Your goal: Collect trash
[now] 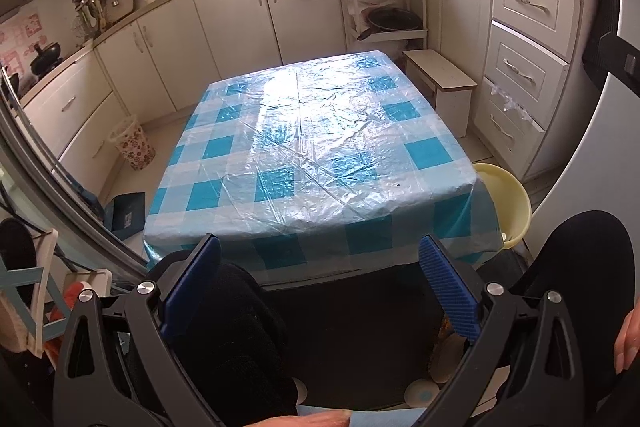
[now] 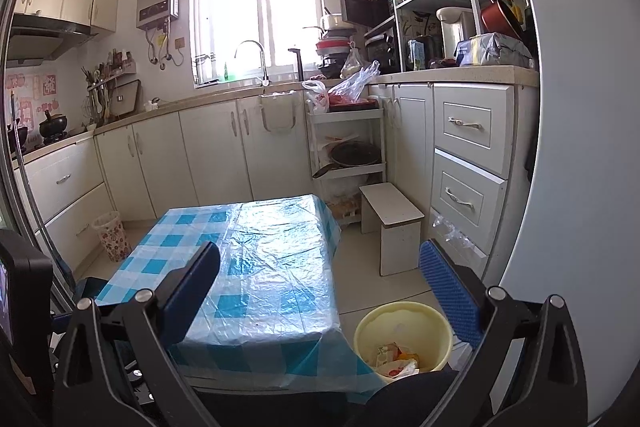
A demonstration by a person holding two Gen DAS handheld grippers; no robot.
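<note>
A low table [image 1: 312, 155] [image 2: 264, 279] with a blue-and-white checked cloth under clear plastic stands in front of me; nothing lies on its top. A pale yellow bin [image 2: 404, 335] [image 1: 508, 203] sits on the floor at the table's near right corner, with crumpled wrappers [image 2: 394, 359] inside. My left gripper [image 1: 320, 279] is open, held low before the table's near edge, nothing between its blue pads [image 1: 450, 287]. My right gripper [image 2: 320, 287] is open too, raised over the table's near end and the bin, and holds nothing.
A small white stool [image 2: 394, 223] [image 1: 440, 79] stands right of the table. A flowered wastebasket [image 2: 112, 235] [image 1: 134, 145] is on the floor at left. Cabinets line the back and right walls. The person's dark-clothed legs [image 1: 580, 267] and a hand [image 1: 628, 339] are close below.
</note>
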